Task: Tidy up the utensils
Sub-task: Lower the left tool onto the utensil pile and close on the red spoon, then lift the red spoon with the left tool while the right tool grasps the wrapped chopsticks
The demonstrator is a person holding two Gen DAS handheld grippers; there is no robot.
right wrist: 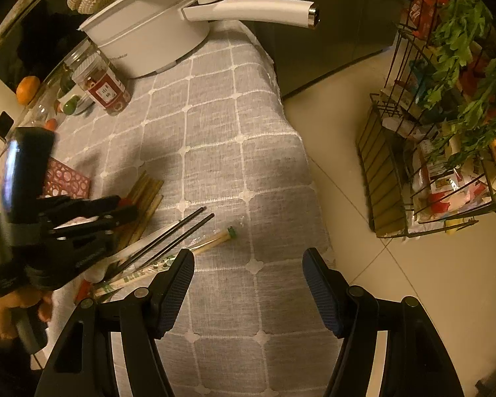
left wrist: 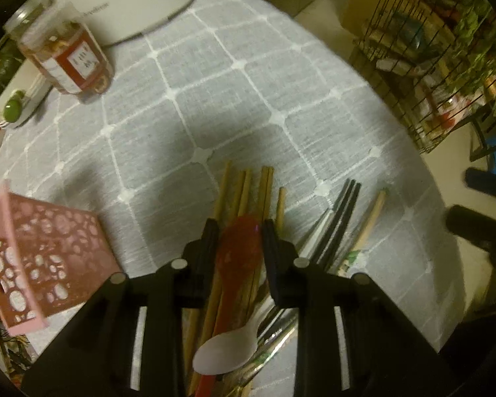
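A heap of utensils lies on the grey checked tablecloth. It holds wooden chopsticks, a red spoon, a white plastic spoon, black chopsticks and a wrapped pair. My left gripper points down into the heap, and its fingers press against both sides of the red spoon's bowl. My right gripper hangs open over bare cloth, just right of the black chopsticks and the wrapped pair. The left gripper also shows at the left of the right wrist view.
A pink perforated holder lies on its side left of the heap. A red-labelled jar and a white pot with a long handle stand at the back. The cloth drops off the table's right edge; a wire rack stands on the floor beyond.
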